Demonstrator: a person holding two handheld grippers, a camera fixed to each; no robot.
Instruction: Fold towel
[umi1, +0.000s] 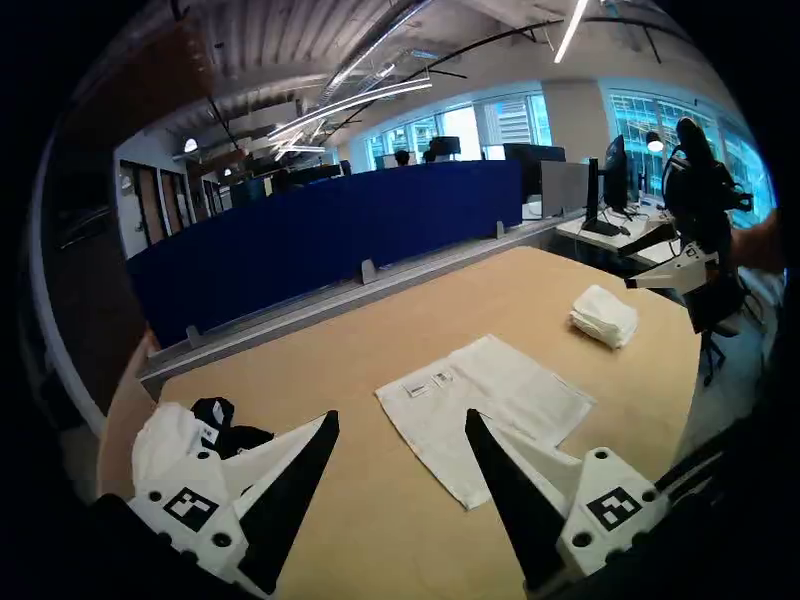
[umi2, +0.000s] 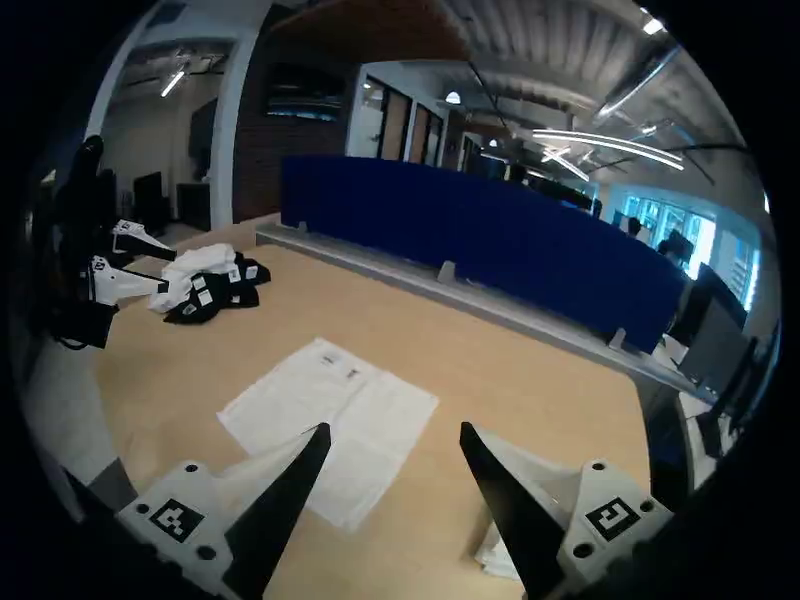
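A white towel (umi1: 480, 400) lies spread flat on the wooden table (umi1: 400, 310), two small tags showing near its far edge. My left gripper (umi1: 401, 415) hovers open above the towel's near edge with nothing between its fingers. In the right gripper view the same towel (umi2: 335, 415) lies just ahead of my right gripper (umi2: 394, 427), which is also open and holds nothing. Each gripper appears in the other's view: the right gripper (umi1: 640, 268) at the table's far right end, held by a person's hand, and the left gripper (umi2: 160, 262) at the far left.
A folded white towel stack (umi1: 605, 315) sits near the table's right end. A pile of black and white cloths (umi1: 200, 425) lies at the left end, also seen in the right gripper view (umi2: 205, 275). A blue partition (umi1: 330, 235) runs along the table's far side.
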